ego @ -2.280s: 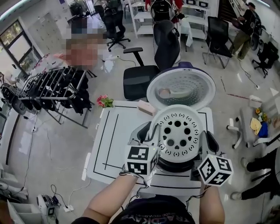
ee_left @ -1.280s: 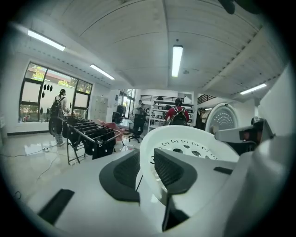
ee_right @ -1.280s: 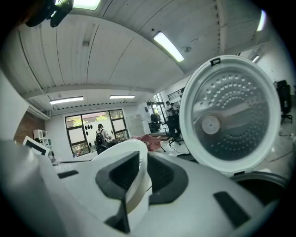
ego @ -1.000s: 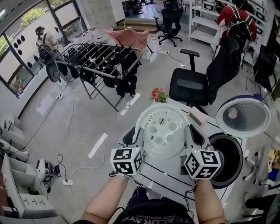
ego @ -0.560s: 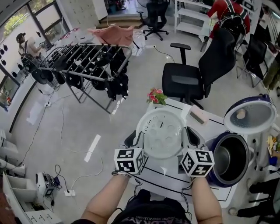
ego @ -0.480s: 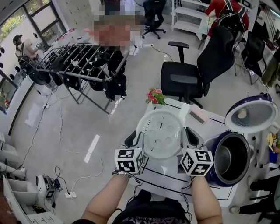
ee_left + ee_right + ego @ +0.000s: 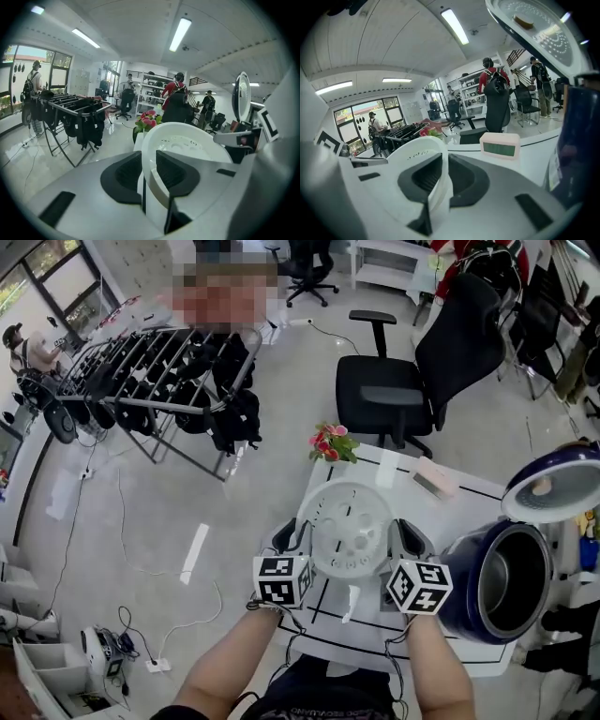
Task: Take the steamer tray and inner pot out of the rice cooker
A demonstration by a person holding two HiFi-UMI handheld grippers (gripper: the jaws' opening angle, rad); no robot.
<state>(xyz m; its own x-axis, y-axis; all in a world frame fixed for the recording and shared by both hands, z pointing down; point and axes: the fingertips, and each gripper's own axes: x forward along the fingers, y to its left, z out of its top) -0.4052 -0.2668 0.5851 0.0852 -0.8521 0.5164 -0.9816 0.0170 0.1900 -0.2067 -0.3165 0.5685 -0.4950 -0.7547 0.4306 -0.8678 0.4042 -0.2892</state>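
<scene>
The white perforated steamer tray [image 7: 349, 529] hangs low over the left part of the white table [image 7: 469, 512], held by both grippers. My left gripper [image 7: 298, 538] is shut on its left rim [image 7: 152, 176]; my right gripper [image 7: 401, 538] is shut on its right rim [image 7: 436, 187]. The dark blue rice cooker [image 7: 495, 579] stands at the table's right with its lid [image 7: 555, 482] raised. The inner pot [image 7: 511, 579] shows inside its open body. The tray is well left of the cooker.
A pink digital clock [image 7: 434, 477] lies on the table behind the tray, also seen as the clock [image 7: 500, 143] in the right gripper view. Red flowers [image 7: 328, 442] stand at the table's far corner. A black office chair [image 7: 394, 395] and a clothes rack [image 7: 141, 381] stand beyond.
Both grippers have carried the tray from above the cooker to the left and then down toward the table. The grip on both rims is unchanged.
</scene>
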